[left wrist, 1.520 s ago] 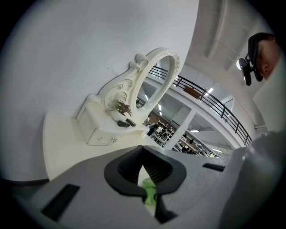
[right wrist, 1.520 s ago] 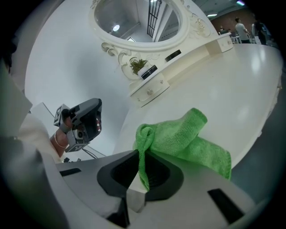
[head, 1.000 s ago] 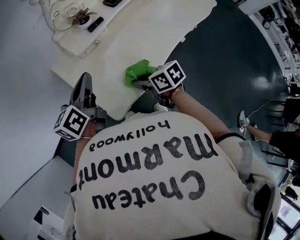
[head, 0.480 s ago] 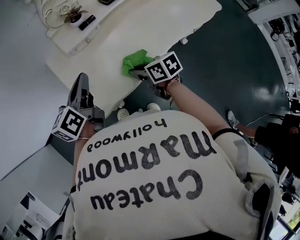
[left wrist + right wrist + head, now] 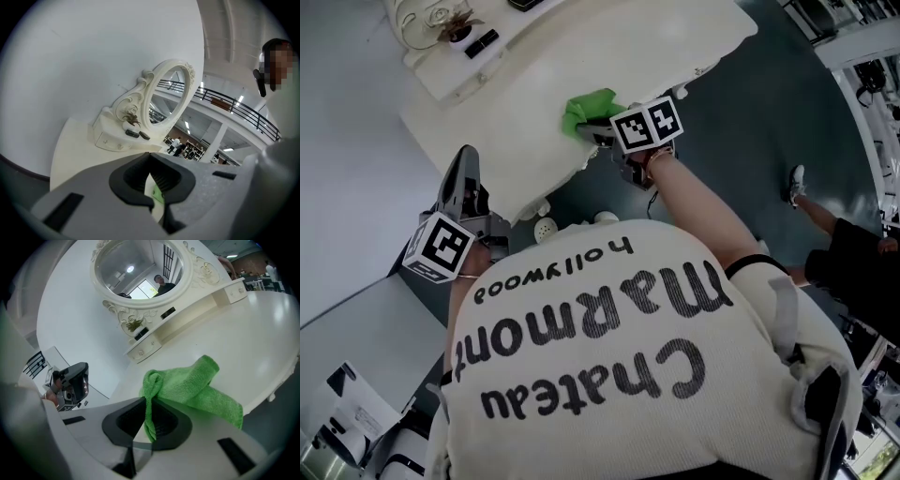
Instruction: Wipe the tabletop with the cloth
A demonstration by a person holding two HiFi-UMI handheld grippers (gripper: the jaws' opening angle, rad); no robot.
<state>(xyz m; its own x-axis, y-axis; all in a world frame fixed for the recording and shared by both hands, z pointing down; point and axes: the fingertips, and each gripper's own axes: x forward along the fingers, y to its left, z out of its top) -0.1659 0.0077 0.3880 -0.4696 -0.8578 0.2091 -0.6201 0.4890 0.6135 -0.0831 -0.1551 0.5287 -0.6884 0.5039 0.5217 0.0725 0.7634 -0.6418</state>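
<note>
A green cloth [image 5: 589, 109] lies bunched on the white tabletop [image 5: 534, 84], near its front edge. My right gripper [image 5: 596, 131] is shut on one corner of it. In the right gripper view a fold of the cloth [image 5: 187, 389] runs up between the closed pads of that gripper [image 5: 145, 401], and the rest spreads to the right on the tabletop [image 5: 243, 329]. My left gripper [image 5: 467, 159] hangs off the table's left end, above the floor. It is shut and holds nothing [image 5: 150, 157]; a sliver of the green cloth [image 5: 158, 194] shows behind it.
An ornate white mirror [image 5: 140, 268] stands on a low shelf with small drawers [image 5: 154, 341] at the back of the table, with a small plant [image 5: 135, 324] and dark items beside it. The dark floor [image 5: 741, 131] lies to the right. Another person's foot [image 5: 795, 183] is there.
The right gripper and the cloth have slid to the right along the table's front edge. The left gripper has stayed where it was.
</note>
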